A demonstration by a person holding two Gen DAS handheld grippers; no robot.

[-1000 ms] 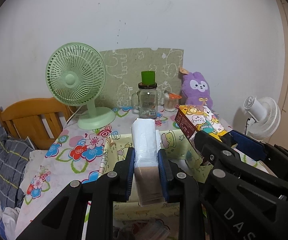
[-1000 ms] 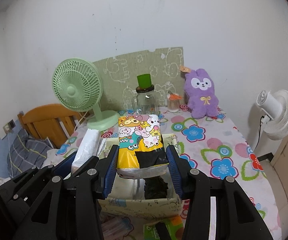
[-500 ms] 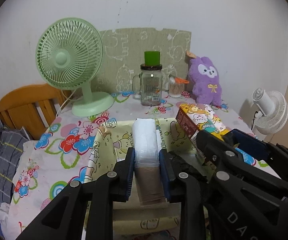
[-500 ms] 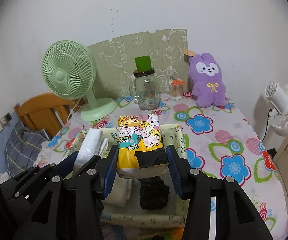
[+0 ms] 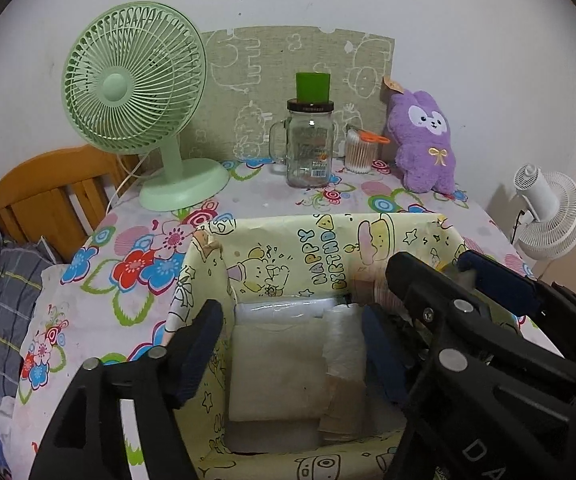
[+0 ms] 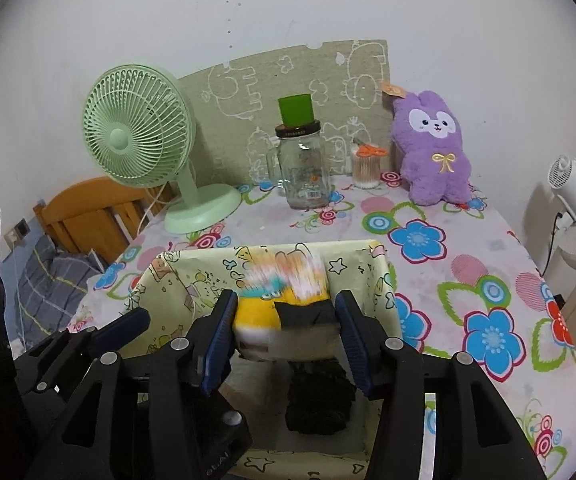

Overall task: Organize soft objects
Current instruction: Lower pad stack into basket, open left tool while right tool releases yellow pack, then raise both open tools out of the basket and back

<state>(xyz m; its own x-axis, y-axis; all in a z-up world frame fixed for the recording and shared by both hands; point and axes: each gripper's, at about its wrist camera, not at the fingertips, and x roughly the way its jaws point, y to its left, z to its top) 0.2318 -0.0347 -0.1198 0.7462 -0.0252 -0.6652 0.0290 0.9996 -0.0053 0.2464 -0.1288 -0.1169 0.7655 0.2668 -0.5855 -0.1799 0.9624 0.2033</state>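
A yellow-green cartoon paper box (image 5: 328, 236) (image 6: 372, 252) stands on the flowered table. My left gripper (image 5: 290, 312) hangs over its left half, jaws opening wide. The white tissue pack (image 5: 344, 344) lies loose below them, leaning near the right finger, beside a flat white pack (image 5: 279, 360). My right gripper (image 6: 284, 298) is over the box's right half, jaws opening. The yellow cartoon pack (image 6: 271, 312) between them is blurred and slipping down, above a black soft lump (image 6: 316, 396). A purple plush rabbit (image 6: 432, 148) sits at the back right.
A green desk fan (image 5: 135, 92) stands at the back left. A glass jar mug (image 5: 310, 148) with a green cup on top and a cotton-swab jar (image 5: 360, 152) stand at the back. A white fan (image 5: 548, 216) is beyond the table's right edge, a wooden headboard (image 5: 47, 192) to the left.
Both grippers sank toward the box. The left jaws spread and let go of the white tissue pack, which now lies in the box. The right jaws widened and the yellow pack slides down.
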